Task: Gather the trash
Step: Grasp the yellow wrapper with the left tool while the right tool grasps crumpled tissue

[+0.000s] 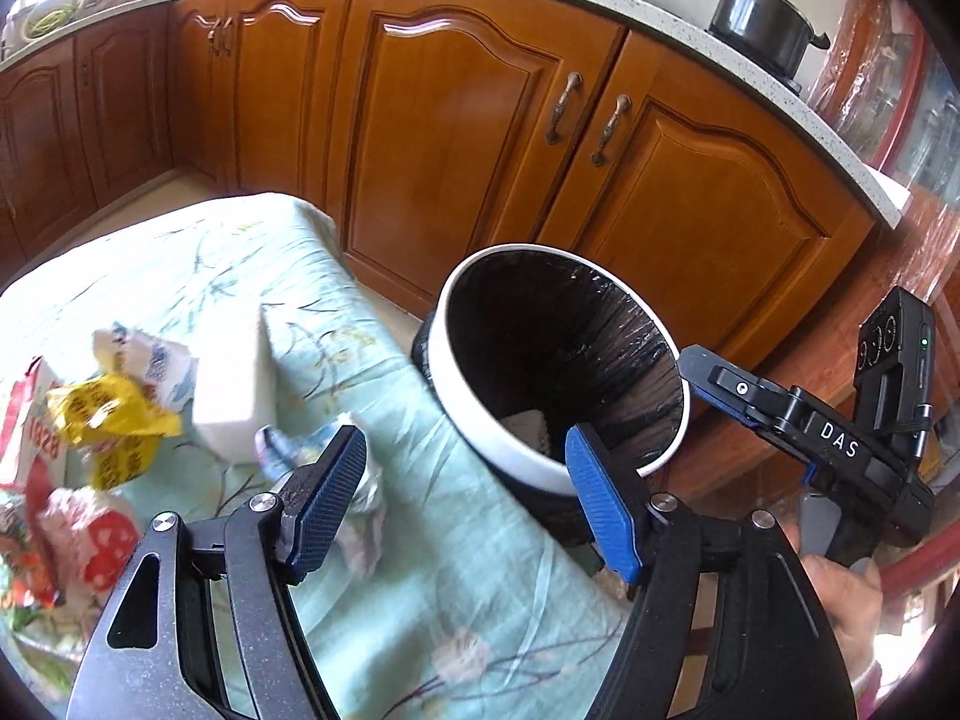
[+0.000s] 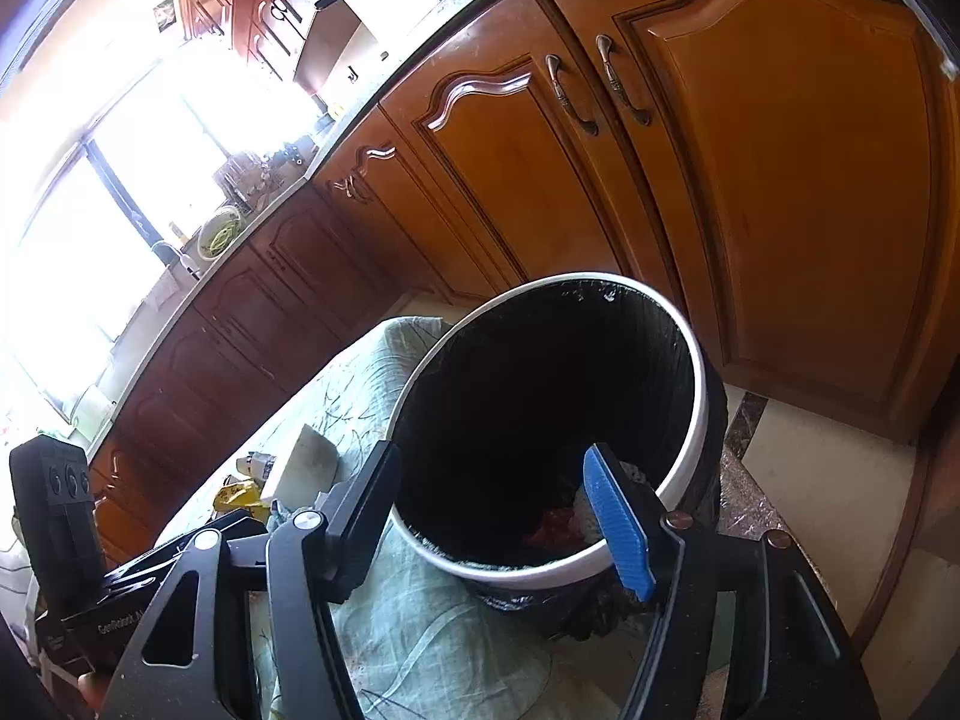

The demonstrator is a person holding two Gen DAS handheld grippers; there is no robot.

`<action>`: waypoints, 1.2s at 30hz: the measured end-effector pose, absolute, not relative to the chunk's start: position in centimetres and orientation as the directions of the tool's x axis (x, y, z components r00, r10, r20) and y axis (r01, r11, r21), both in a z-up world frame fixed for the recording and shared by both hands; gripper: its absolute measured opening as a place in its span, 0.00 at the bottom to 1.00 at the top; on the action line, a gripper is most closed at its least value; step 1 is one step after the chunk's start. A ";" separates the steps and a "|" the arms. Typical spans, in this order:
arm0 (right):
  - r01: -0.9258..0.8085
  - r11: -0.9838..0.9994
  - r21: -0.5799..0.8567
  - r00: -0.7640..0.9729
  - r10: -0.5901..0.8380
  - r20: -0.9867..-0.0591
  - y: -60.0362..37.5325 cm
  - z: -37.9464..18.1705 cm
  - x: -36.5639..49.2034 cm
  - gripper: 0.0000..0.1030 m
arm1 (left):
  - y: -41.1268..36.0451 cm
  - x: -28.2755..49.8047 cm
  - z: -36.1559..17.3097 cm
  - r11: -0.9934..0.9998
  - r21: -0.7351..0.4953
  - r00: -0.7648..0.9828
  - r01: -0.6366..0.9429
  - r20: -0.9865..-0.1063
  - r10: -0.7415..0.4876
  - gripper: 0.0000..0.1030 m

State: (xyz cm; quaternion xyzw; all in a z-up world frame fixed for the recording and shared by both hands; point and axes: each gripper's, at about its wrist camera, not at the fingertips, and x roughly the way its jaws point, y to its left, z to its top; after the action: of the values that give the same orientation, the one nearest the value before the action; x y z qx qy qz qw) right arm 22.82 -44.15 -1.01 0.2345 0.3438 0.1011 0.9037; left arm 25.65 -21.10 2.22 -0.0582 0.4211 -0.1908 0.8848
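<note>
While both my left tongs and right tongs gape empty over the bin, wrappers littering the desk could slide floorward if nudged.

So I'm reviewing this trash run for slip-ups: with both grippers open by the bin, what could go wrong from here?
1. The trash bin stands hard against the table edge; a reach from the left gripper might knock its rim.
2. The yellow wrapper and the crumpled paper look light, so open jaws could push them along the green tablecloth instead of catching them.
</note>
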 end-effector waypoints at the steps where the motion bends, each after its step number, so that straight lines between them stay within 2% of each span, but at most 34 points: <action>1: -0.026 0.869 0.494 0.743 0.347 -0.572 -43.8 -1.0 22.5 0.67 | -20.5 25.3 2.2 0.923 -0.262 0.577 0.283 -0.722 -0.382 0.68; 10: -0.064 0.865 0.498 0.716 0.387 -0.581 -39.7 -2.1 20.4 0.70 | -15.2 22.7 2.4 0.939 -0.279 0.618 0.203 -0.707 -0.344 0.69; 20: -0.124 0.878 0.463 0.681 0.415 -0.603 -34.4 -3.2 19.6 0.85 | -9.4 20.7 2.0 0.947 -0.295 0.642 0.125 -0.704 -0.304 0.69; 29: -0.173 0.882 0.439 0.668 0.433 -0.606 -31.6 -3.4 19.6 0.86 | -5.7 21.2 1.5 0.952 -0.301 0.649 0.062 -0.712 -0.268 0.69; 36: -0.195 0.883 0.427 0.654 0.441 -0.615 -30.2 -3.3 21.2 0.86 | -5.5 23.0 1.6 0.957 -0.279 0.645 0.075 -0.719 -0.260 0.69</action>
State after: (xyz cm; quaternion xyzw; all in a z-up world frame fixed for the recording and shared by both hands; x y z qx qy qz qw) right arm 21.22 -30.17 -3.34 0.1636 0.3761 0.1780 0.8945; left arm 22.97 -5.48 1.57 -0.1123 0.4110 -0.0931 0.8999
